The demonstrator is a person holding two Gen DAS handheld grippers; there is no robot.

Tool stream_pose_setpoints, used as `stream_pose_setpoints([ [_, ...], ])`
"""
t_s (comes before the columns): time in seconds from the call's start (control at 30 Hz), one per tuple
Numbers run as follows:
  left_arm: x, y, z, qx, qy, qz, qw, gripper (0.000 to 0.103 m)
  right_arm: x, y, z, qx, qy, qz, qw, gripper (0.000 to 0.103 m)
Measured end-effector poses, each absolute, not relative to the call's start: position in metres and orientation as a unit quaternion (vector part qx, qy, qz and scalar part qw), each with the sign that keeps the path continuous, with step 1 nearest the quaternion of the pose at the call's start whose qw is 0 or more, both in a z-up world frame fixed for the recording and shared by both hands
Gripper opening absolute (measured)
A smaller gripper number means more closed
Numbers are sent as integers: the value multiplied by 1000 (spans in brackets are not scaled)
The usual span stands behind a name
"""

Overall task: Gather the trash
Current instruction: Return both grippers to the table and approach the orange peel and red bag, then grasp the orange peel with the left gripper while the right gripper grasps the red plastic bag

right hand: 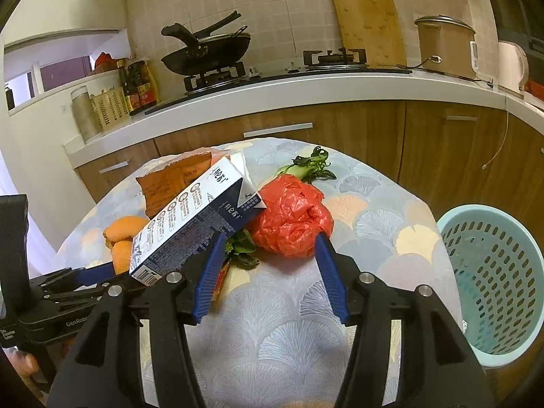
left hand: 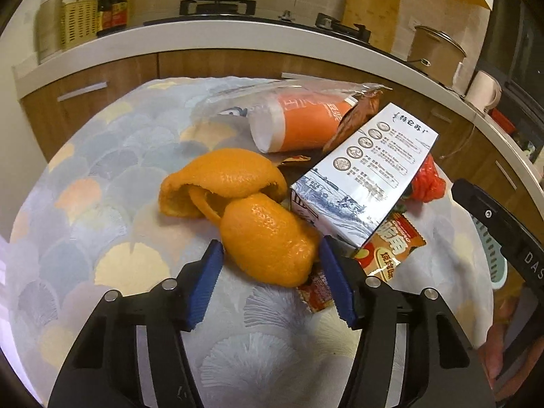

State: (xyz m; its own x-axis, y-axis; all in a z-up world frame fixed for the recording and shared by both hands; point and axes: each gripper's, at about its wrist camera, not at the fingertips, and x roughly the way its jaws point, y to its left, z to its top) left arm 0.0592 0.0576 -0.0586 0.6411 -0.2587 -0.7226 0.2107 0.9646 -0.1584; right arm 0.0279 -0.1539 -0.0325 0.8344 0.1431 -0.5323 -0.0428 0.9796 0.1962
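Between the spread blue pads of your left claw sits the near lobe of the orange peel, not yet pinched; the pads stand on either side of it with small gaps. Judged from its look, the peel is light and springy, and likely slick on the waxy outside, so close across that near lobe rather than on the thin curled strip beyond it. Just right of the claw lie flat snack wrappers, and past them the milk carton leans over the heap, stiff and easy to hold by its flat sides.

Your right claw is also spread, with the crumpled red plastic bag just ahead of its tips: soft and light, it should bunch under any grip. Off to the right of that claw stands the pale green basket.
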Motion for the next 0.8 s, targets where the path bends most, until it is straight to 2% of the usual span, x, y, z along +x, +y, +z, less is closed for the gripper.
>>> stream_pose_setpoints([
  [0.1,63,61,-60,-47,410,-153,898,55,29,-154,-33,90,286,50,953,52],
  [0.17,65,65,-61,-61,411,-164,895,50,29,-154,-33,89,286,49,953,52],
  [0.23,63,64,-61,-62,408,-167,895,40,29,-153,-33,88,287,49,953,52],
  [0.43,51,61,-55,-51,388,-149,908,28,30,-158,-33,97,285,48,953,52],
  [0.7,31,88,-44,-67,370,-160,913,28,49,-171,-27,70,301,55,949,53],
  [0.8,24,97,-39,-82,357,-191,911,28,63,-168,-28,56,316,67,945,63],
])
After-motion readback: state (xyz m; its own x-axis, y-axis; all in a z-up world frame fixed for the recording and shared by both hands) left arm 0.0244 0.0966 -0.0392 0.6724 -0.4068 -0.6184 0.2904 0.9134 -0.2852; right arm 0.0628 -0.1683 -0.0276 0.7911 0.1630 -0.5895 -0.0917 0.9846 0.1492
